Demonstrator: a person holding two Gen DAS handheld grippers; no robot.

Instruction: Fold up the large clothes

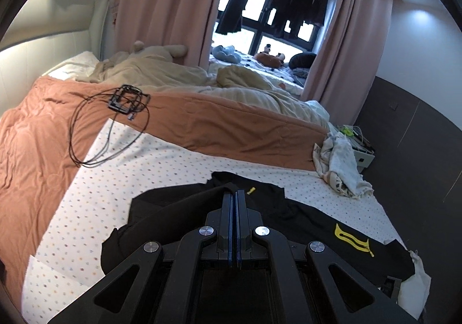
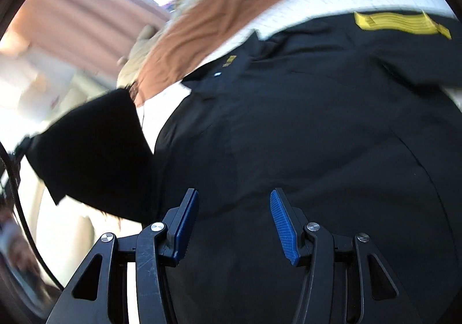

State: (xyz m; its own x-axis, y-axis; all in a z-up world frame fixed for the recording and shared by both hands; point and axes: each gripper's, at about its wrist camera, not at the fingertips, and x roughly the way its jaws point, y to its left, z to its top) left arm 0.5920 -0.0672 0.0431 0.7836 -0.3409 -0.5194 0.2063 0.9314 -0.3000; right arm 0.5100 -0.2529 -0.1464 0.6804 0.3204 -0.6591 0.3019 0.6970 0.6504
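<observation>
Jaws of the left gripper [image 1: 236, 194] are pressed together on a fold of the black shirt [image 1: 303, 217], apparently pinching a raised edge or sleeve of it; jaws of the right gripper [image 2: 234, 223] stand wide apart with nothing between them, poised just over the shirt's [image 2: 303, 127] broad black panel. Shirt lies across the near part of the bed, on the dotted sheet [image 1: 173, 168], its collar and a yellow tag [image 1: 251, 190] beyond the left gripper, a yellow printed mark [image 1: 353, 239] to one side. One sleeve [image 2: 95, 151] appears lifted, though the right view is blurred. Beyond the sheet lie a brown blanket [image 1: 216, 122], a coiled black cable [image 1: 109, 127], and a crumpled pale cloth [image 1: 340, 168] at the bed's edge. Judged from this, folding is at an early stage: one side is perhaps being brought over, the body remains largely spread, and the remaining folds are not yet done.
</observation>
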